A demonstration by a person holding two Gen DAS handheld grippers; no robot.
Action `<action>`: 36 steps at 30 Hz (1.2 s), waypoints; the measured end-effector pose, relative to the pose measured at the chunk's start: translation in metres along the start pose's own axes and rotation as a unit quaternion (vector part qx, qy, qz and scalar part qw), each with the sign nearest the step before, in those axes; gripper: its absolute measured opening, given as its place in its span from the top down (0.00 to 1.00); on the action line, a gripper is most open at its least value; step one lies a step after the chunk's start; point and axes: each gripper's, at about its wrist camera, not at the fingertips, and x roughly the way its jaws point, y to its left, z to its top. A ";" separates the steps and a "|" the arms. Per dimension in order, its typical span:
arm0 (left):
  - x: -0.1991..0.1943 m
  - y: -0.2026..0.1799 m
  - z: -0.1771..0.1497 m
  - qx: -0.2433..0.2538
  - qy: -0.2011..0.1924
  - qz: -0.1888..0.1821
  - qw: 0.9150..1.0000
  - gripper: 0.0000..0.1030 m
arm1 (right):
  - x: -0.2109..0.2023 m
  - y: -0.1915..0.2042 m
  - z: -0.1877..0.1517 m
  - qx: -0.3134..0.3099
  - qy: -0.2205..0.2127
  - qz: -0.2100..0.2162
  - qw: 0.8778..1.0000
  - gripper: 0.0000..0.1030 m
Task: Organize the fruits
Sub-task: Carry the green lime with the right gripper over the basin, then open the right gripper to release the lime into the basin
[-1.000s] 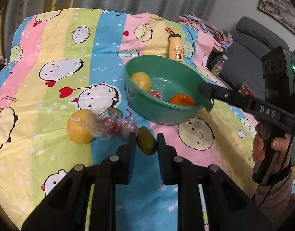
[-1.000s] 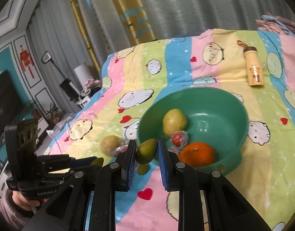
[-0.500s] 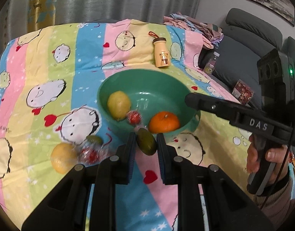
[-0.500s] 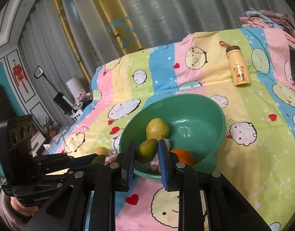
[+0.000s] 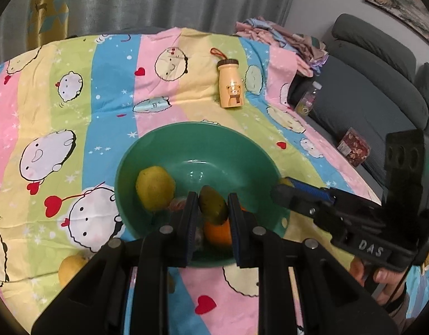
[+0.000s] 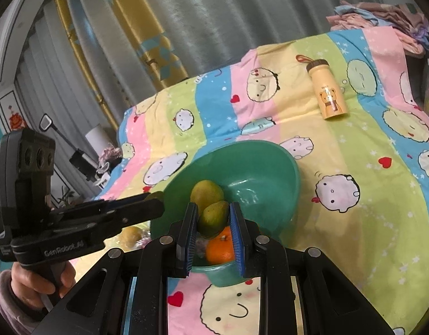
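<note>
A green bowl point(image 5: 242, 150) sits on the striped cartoon sheet and holds a yellow lemon point(image 5: 155, 188), an orange point(image 5: 218, 233) and a small wrapped red fruit. My left gripper point(image 5: 213, 209) is shut on a green mango point(image 5: 213, 205) and holds it over the bowl's near side. My right gripper point(image 6: 213, 217) is shut on another green mango point(image 6: 213, 219) above the bowl point(image 6: 270, 164), over the orange point(image 6: 220, 247). Each gripper shows in the other's view, with its fingertip by the bowl's rim.
A yellow fruit point(image 5: 71, 268) lies on the sheet left of the bowl, beside wrapped fruit mostly hidden by my gripper. A yellow bear bottle point(image 5: 229, 83) lies beyond the bowl. A grey sofa point(image 5: 368, 89) with clothes and a small box stands to the right.
Both grippers have moved forward with their mangoes, from beside the bowl to above its near side. The loose fruit on the sheet has slipped back toward the left edge of view.
</note>
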 end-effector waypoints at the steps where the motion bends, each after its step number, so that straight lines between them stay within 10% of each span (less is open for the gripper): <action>1: 0.005 0.000 0.002 0.000 0.004 0.003 1.000 0.80 | 0.003 -0.001 0.000 0.001 0.002 -0.002 1.000 0.76; 36: 0.053 -0.002 -0.001 0.055 0.080 0.063 0.993 0.80 | 0.026 0.002 -0.002 -0.010 0.028 -0.036 0.999 0.76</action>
